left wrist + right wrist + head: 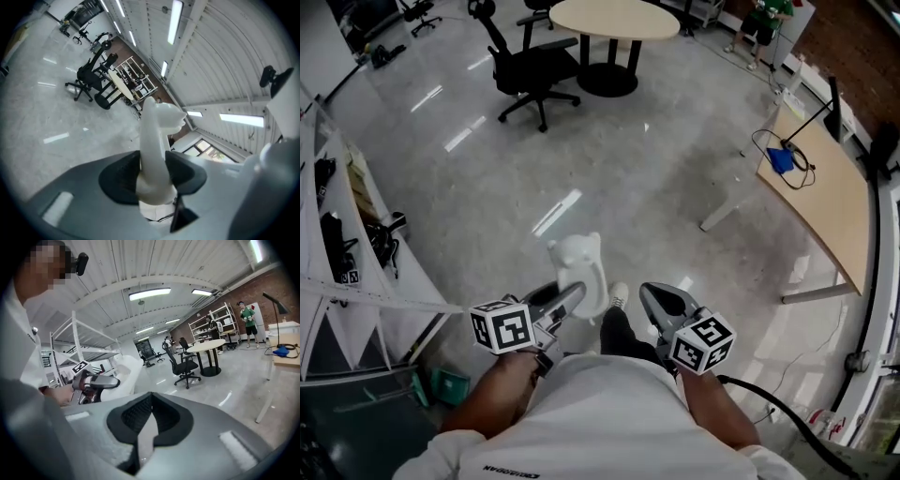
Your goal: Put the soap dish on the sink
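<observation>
- Holding phase, as I judge it: the soap dish [581, 267] rests on nothing. It is pinched upright in the left gripper [570, 298], low in the middle of the head view, above bare floor [656, 169].
- The left jaws clamp the dish's lower part from both sides. The rest of it sticks out past them toward the middle of the left gripper view.
- The right gripper [664, 302] sits just to the right of the dish, its jaws pressed together with nothing between them.
- Done: the pick-up.
- Left to do: reach the sink, which no view shows, set the dish on it and let go.
- Counts of the task's things: one soap dish, two grippers, no sink in sight.
- Counts of the rest:
  - one round surface [614, 19] at the top middle
  - one long surface [825, 202] along the right edge
  - one rack [337, 234] at the left edge
  - at least two black chairs [534, 70] in the upper left
</observation>
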Available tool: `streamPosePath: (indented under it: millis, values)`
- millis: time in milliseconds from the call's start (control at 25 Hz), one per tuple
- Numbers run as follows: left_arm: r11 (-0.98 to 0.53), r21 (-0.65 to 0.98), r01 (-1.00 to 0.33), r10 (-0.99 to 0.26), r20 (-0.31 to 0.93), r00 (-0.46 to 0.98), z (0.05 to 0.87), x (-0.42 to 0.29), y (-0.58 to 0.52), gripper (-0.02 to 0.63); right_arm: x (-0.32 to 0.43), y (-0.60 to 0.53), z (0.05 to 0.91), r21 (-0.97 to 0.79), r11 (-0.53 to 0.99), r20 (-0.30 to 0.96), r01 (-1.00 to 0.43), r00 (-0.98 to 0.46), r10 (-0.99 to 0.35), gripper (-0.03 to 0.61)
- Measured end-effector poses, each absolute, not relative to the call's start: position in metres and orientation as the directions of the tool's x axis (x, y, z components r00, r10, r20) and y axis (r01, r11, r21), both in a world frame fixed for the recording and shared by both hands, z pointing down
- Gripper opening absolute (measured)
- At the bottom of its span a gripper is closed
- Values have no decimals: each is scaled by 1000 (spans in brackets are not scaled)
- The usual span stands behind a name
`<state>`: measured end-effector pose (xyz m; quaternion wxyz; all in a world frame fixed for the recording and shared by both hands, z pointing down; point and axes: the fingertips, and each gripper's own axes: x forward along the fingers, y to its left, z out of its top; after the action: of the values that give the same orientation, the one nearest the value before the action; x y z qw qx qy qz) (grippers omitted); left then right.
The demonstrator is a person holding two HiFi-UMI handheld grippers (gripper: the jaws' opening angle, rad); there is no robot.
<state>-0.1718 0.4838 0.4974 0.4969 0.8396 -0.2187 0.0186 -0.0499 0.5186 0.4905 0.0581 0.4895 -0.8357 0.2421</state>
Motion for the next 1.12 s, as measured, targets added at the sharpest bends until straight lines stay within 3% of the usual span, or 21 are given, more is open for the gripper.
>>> streamPosePath:
  millis: [240, 440, 600, 1120]
  values:
    - [-337, 850, -405, -368, 278, 888, 510, -133, 392, 181, -13, 412, 502, -384, 432, 321, -816, -557, -766, 2]
    - [-409, 777, -479, -371, 339, 865, 494, -119, 317, 181, 14, 314, 485, -382, 474, 272, -794, -586, -763, 2]
    - [-421, 770, -480, -431, 296, 853, 477, -97, 248, 181, 38, 241, 460, -339, 508, 232, -792, -594, -770, 2]
    - [-368, 811, -455, -412, 297, 862, 493, -60, 114, 179, 76, 132, 488, -406, 442, 262, -799, -566, -782, 2]
